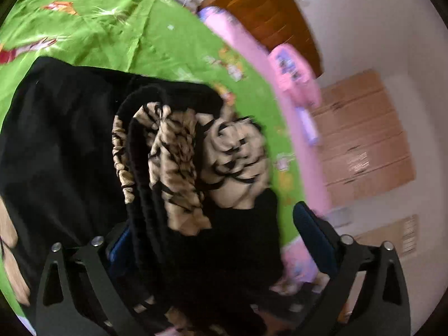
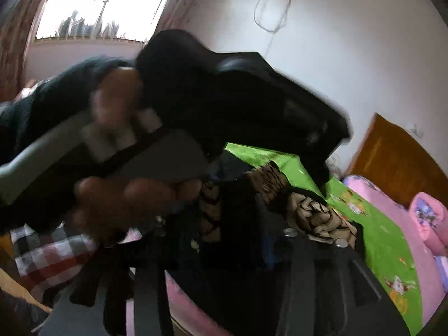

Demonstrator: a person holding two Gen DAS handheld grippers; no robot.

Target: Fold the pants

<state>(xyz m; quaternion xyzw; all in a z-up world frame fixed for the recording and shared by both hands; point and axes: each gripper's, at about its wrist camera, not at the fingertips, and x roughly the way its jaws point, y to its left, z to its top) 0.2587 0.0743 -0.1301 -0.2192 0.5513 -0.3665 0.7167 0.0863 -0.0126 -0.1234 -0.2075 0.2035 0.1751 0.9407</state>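
Note:
Black pants [image 1: 70,140] with a tan, black-striped lining [image 1: 179,162] lie bunched on the green sheet [image 1: 112,28]. My left gripper [image 1: 212,232] is open wide over the turned-out waistband; its right pad [image 1: 310,224] is clear of the cloth. In the right wrist view the picture is dark and blurred. There the pants [image 2: 238,224] and lining [image 2: 316,218] lie just ahead, and my right gripper [image 2: 229,249] has its fingers apart with black cloth between them. A person's hand [image 2: 120,204] holding a grey handle crosses that view at the upper left.
A pink quilt [image 1: 252,50] and a pink pillow [image 1: 294,78] edge the bed by a wooden headboard [image 1: 266,8]. Cardboard boxes [image 1: 364,134] stand against the white wall. A checked cloth [image 2: 50,252] lies at the lower left, under a bright window [image 2: 98,5].

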